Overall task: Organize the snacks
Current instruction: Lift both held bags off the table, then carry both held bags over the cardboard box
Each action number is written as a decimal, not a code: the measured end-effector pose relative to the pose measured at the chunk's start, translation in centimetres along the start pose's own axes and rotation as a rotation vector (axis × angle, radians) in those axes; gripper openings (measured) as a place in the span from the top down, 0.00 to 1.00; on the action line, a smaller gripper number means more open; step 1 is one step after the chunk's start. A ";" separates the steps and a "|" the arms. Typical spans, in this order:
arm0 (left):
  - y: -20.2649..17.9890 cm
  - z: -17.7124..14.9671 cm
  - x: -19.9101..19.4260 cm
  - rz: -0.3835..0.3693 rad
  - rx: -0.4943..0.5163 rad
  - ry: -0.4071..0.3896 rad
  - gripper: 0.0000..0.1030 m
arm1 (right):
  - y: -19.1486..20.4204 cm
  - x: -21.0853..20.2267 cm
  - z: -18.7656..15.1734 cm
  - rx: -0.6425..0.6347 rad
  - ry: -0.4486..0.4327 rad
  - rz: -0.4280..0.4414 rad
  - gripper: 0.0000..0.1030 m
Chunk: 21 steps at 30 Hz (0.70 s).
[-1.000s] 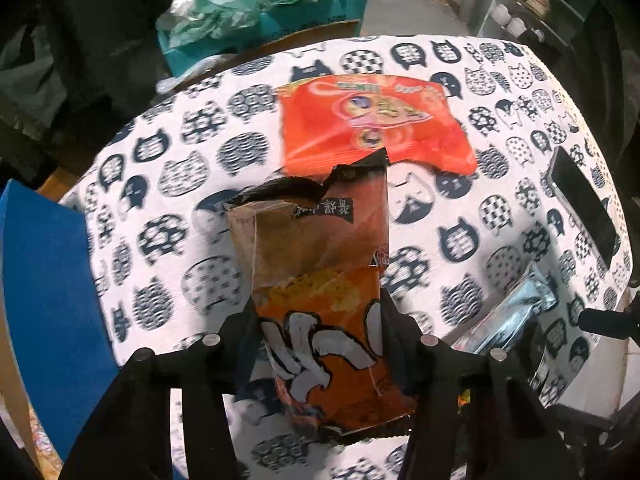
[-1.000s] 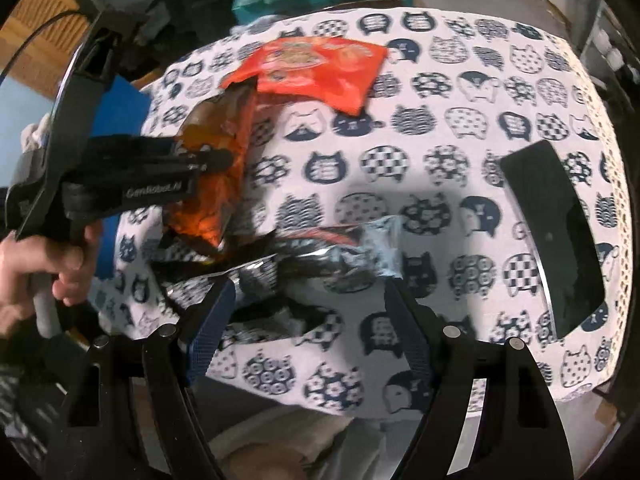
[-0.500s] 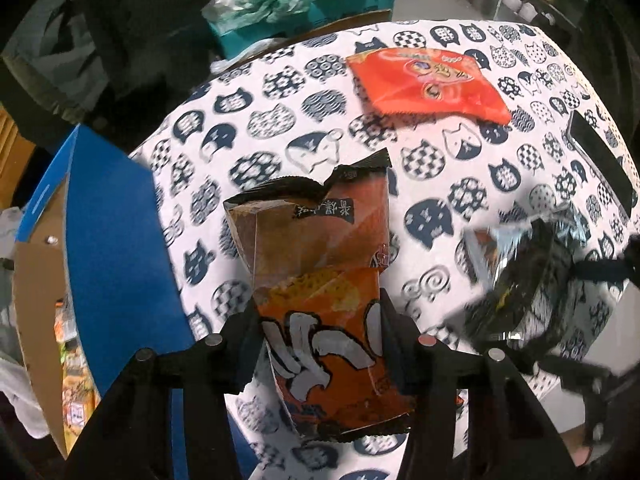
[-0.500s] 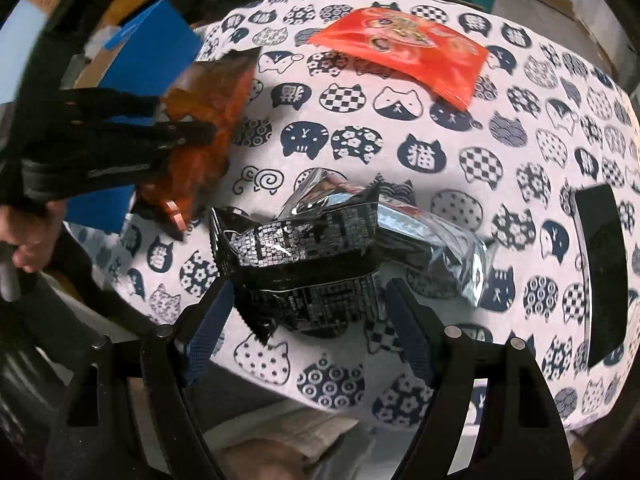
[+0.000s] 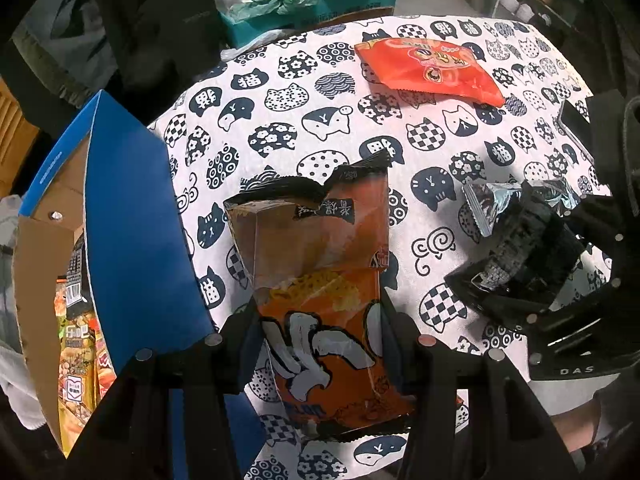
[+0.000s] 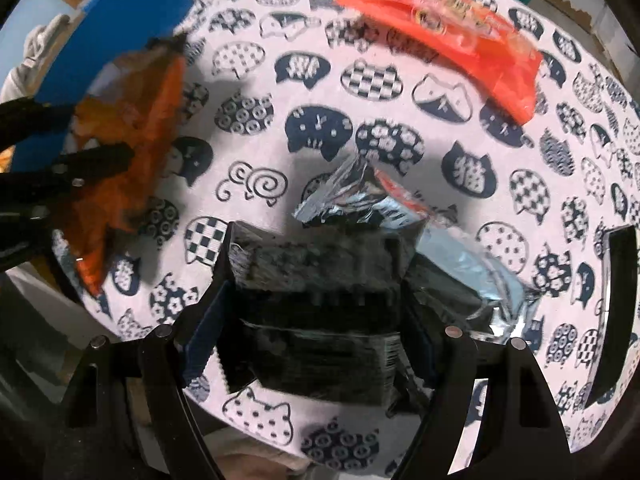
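Tablecloth [image 5: 320, 120] below; orange packet [image 5: 320, 312] (pinched) in left claw [image 5: 320, 344]

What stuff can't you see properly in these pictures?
- Left wrist view: the blue box holds snack packets, mostly hidden by its flap and the picture edge.
- Left wrist view: the orange packet has small, unreadable writing.
- Right wrist view: the black packet is motion-blurred; its label is illegible.
- Right wrist view: a black flat thing is cut off.

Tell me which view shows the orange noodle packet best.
The left wrist view: the orange noodle packet sits sharp and face-on, clamped in the left gripper, print readable. The right wrist view shows it only edge-on and blurred at the far left.
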<state>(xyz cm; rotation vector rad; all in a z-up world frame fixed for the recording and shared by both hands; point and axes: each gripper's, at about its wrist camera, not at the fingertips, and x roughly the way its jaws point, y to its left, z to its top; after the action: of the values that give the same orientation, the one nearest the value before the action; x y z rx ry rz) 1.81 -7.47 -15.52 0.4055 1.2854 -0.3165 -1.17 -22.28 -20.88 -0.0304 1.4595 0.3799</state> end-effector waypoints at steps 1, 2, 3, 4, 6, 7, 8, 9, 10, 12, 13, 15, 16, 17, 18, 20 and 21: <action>0.1 0.0 0.0 -0.003 -0.001 -0.001 0.49 | 0.1 0.1 0.0 -0.001 0.001 -0.007 0.23; 0.1 0.0 0.0 -0.006 -0.002 -0.001 0.49 | 0.2 0.1 0.1 0.003 0.003 -0.012 0.23; 0.2 0.0 0.0 -0.008 -0.004 -0.002 0.49 | 0.3 0.2 0.1 0.011 0.001 -0.015 0.23; 0.2 0.0 0.0 -0.008 -0.004 -0.004 0.49 | 0.5 0.4 0.2 0.019 0.000 -0.016 0.23; 0.3 -0.1 -0.1 -0.008 -0.005 -0.007 0.50 | 0.8 0.6 0.4 0.033 -0.002 -0.004 0.26; 0.3 -0.1 -0.2 -0.010 -0.005 -0.009 0.50 | 0.8 0.5 0.4 0.034 -0.007 0.005 0.37; 0.3 -0.2 -0.4 -0.012 -0.006 -0.013 0.50 | 0.7 0.3 0.5 0.034 -0.015 0.014 0.41; 0.4 -0.2 -0.6 -0.015 -0.009 -0.018 0.50 | 0.7 -0.1 0.3 0.037 -0.020 0.015 0.47; 0.5 -0.2 -0.7 -0.018 -0.012 -0.023 0.50 | 0.8 -0.3 0.3 0.036 -0.026 0.010 0.49; 0.7 -0.2 -1.3 -0.020 -0.018 -0.040 0.50 | 0.6 -0.9 0.7 0.028 -0.030 0.002 0.52; 0.8 -0.2 -1.6 -0.019 -0.020 -0.049 0.50 | 0.6 -1.2 0.9 0.028 -0.038 0.000 0.53; 0.9 -0.2 -2.2 -0.018 -0.026 -0.068 0.51 | 0.7 -2.0 1.2 0.026 -0.053 0.002 0.54; 1.0 -0.1 -2.5 -0.018 -0.027 -0.077 0.51 | 0.7 -2.5 1.6 0.023 -0.060 0.005 0.54; 1.1 -0.1 -2.9 -0.016 -0.029 -0.087 0.51 | 0.9 -2.9 1.7 0.023 -0.070 0.004 0.54; 1.2 -0.1 -3.3 -0.012 -0.031 -0.099 0.51 | 1.0 -3.4 2.0 0.022 -0.079 -0.001 0.54; 1.6 -0.1 -4.1 -0.011 -0.039 -0.120 0.51 | 1.1 -4.5 2.4 0.018 -0.101 -0.022 0.54; 1.8 -0.1 -4.5 -0.011 -0.044 -0.131 0.51 | 1.2 -5.0 2.6 0.017 -0.111 -0.031 0.54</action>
<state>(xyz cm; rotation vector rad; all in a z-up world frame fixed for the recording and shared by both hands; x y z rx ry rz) 1.39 -5.81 -10.97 0.3357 1.1648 -0.3184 0.69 -21.72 -15.44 -0.0177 1.3512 0.3385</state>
